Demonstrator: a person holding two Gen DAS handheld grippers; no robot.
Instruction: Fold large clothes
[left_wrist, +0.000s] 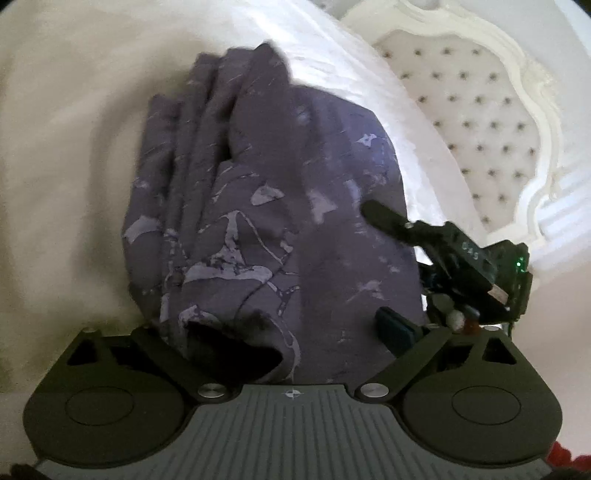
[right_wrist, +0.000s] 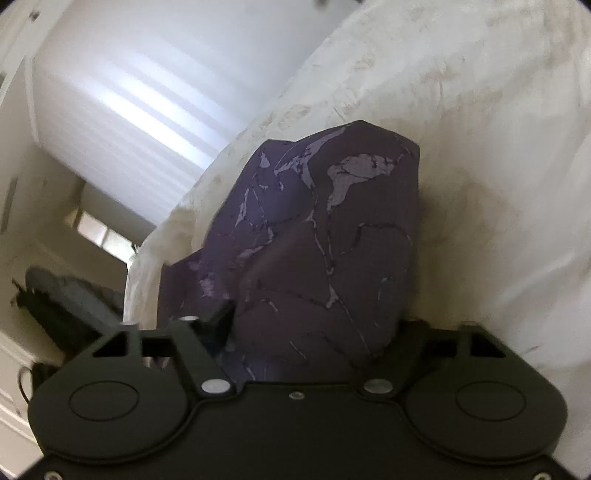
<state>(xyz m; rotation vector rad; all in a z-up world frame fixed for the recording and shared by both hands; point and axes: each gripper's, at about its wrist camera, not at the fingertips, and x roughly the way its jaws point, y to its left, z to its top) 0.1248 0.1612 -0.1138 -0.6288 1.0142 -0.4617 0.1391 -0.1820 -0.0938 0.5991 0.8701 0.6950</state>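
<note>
- Left wrist view is showing a purple patterned garment (left_wrist: 266, 206) lying bunched in long folds on a cream bedspread (left_wrist: 62, 155), stretching from the frame's centre toward twelve o'clock.
- The left gripper (left_wrist: 280, 332) is sitting at six o'clock with its linkage arms spread wide; cloth is filling the gap and hiding the fingertips, so whether it is pinching the fabric cannot be told.
- The right gripper (left_wrist: 391, 221) is reaching in from three o'clock, one dark finger (left_wrist: 380, 216) lying on the garment's right side; its grip is not readable from here.
- A tufted white headboard (left_wrist: 480, 110) is standing at two o'clock, beyond a white pillow (left_wrist: 354, 66).
- Right wrist view is showing the same garment (right_wrist: 325, 251) rising as a mound from six o'clock toward the centre, resting against the bedspread (right_wrist: 480, 110).
- The right gripper (right_wrist: 314, 332) is being swallowed by the cloth between its arms; only one fingertip (right_wrist: 221, 317) is showing at seven o'clock, so open or clamped cannot be told.
- A window with white blinds (right_wrist: 122, 92) is glowing at ten o'clock.
- A dark object is lying at eight o'clock, too blurred to name.
</note>
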